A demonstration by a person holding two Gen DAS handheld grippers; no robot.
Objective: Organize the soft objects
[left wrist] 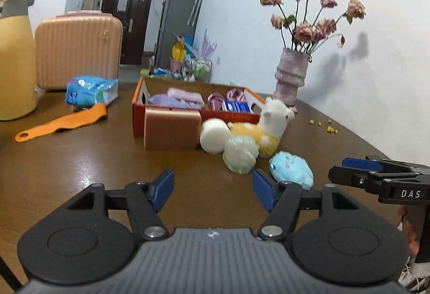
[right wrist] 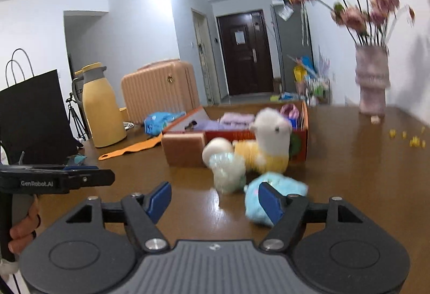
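An orange box (left wrist: 188, 113) (right wrist: 305, 130) with folded purple cloths stands mid-table. In front of it lie a tan sponge block (left wrist: 172, 128) (right wrist: 182, 148), a white ball (left wrist: 213, 135) (right wrist: 216, 150), a pale green puff (left wrist: 240, 154) (right wrist: 228, 173), a white-and-yellow alpaca plush (left wrist: 268, 124) (right wrist: 268, 143) and a blue plush (left wrist: 293, 169) (right wrist: 268, 197). My left gripper (left wrist: 213, 193) (right wrist: 88, 173) is open and empty, short of the toys. My right gripper (right wrist: 215, 199) (left wrist: 346, 166) is open and empty; its right finger overlaps the blue plush in view.
A yellow thermos (left wrist: 14, 57) (right wrist: 100, 108), a pink case (left wrist: 78, 49) (right wrist: 161, 92), a blue packet (left wrist: 90, 91) and an orange strip (left wrist: 61, 123) are at the left. A vase of dried roses (left wrist: 291, 76) (right wrist: 372, 84) stands at the right back. A black bag (right wrist: 35, 113) is far left.
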